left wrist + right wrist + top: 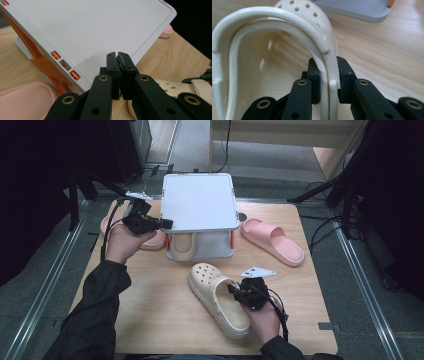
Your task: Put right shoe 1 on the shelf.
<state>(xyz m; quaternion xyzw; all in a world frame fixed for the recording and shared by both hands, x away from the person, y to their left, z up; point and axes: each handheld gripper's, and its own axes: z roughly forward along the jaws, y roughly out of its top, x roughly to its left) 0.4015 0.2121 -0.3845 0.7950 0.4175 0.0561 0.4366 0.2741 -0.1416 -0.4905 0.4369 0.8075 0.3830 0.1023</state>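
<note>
A cream clog (220, 300) with holes over its toe lies on the wooden table (150, 315), toe pointing away from me. My right gripper (234, 292) is at its right side wall. In the right gripper view the jaws straddle that wall, one inside the clog (274, 75) and one outside, and the right gripper (329, 75) is shut on it. My left gripper (167, 224) hovers by the left edge of a white shelf rack (200, 202). In the left gripper view the left gripper (118, 56) is shut with nothing between its fingers, over the rack's top (95, 30).
A second cream clog (183, 245) sits under the rack's top, between orange legs (42, 62). One pink slide (272, 240) lies right of the rack and another pink slide (152, 240) lies left of it, beneath my left hand. Dark stands surround the table.
</note>
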